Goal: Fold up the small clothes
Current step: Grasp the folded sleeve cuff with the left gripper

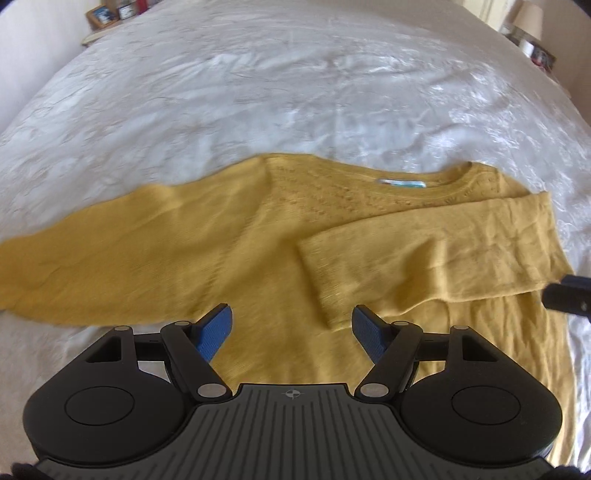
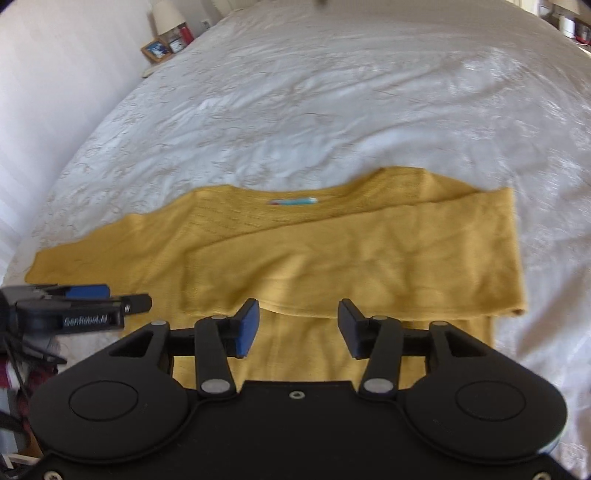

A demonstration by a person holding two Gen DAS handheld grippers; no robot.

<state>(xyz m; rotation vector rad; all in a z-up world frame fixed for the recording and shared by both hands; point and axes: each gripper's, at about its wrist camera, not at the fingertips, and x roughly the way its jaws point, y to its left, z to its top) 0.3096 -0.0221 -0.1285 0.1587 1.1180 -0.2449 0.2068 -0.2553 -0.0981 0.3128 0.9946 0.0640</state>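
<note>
A mustard-yellow knit sweater [image 1: 236, 243] lies flat on the white bedspread [image 1: 258, 92], neck label away from me. Its right sleeve [image 1: 436, 254] is folded across the body; its left sleeve [image 1: 74, 254] lies spread out to the left. My left gripper [image 1: 291, 328] is open and empty, hovering over the lower body of the sweater. My right gripper [image 2: 297, 326] is open and empty, just below the folded sleeve [image 2: 369, 266] on the sweater [image 2: 229, 229]. The left gripper also shows at the left edge of the right wrist view [image 2: 92, 295].
The bedspread [image 2: 295, 92] stretches far beyond the sweater. A bedside table with picture frames [image 2: 159, 50] and a lamp [image 2: 168, 14] stands at the far left. Another lamp [image 1: 528, 18] stands at the far right. The right gripper's tip [image 1: 569, 295] shows at the right edge.
</note>
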